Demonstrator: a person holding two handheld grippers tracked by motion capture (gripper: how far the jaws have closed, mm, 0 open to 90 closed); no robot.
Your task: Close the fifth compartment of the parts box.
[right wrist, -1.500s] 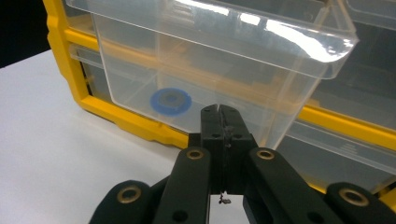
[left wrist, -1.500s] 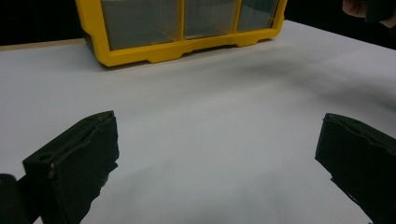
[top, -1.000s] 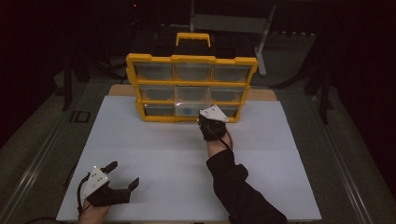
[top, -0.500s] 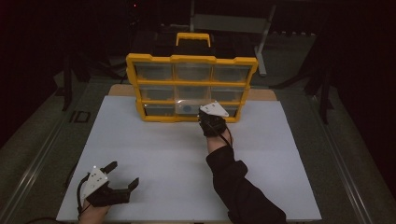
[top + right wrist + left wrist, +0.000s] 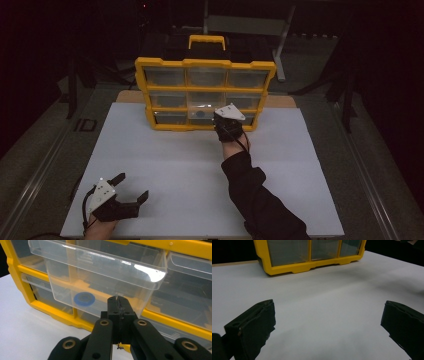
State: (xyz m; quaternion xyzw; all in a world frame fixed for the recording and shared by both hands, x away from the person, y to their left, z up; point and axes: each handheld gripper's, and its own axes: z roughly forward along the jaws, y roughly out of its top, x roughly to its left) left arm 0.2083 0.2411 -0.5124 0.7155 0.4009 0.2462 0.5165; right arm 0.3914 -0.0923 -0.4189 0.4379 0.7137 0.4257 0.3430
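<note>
Right gripper (image 5: 119, 305) has its jaws clenched together on the front lip of the clear plastic drawer (image 5: 100, 277), which sticks partway out of the middle cell of the yellow plastic organiser cabinet (image 5: 205, 92). A blue ring-shaped part (image 5: 84, 299) lies on the drawer floor, toward the front. The grip looks thin, only the jaw tips pinching the edge.

Risks:
- a sideways or tilted pull could slip the tips off the lip;
- a hard pull could bring the drawer fully out of the cabinet and spill the blue ring;
- the light cabinet could slide forward on the white table sheet (image 5: 165, 165), since nothing braces it.

Left gripper (image 5: 116, 201) rests released, jaws wide apart, well away from the cabinet at the near edge of the sheet.
</note>
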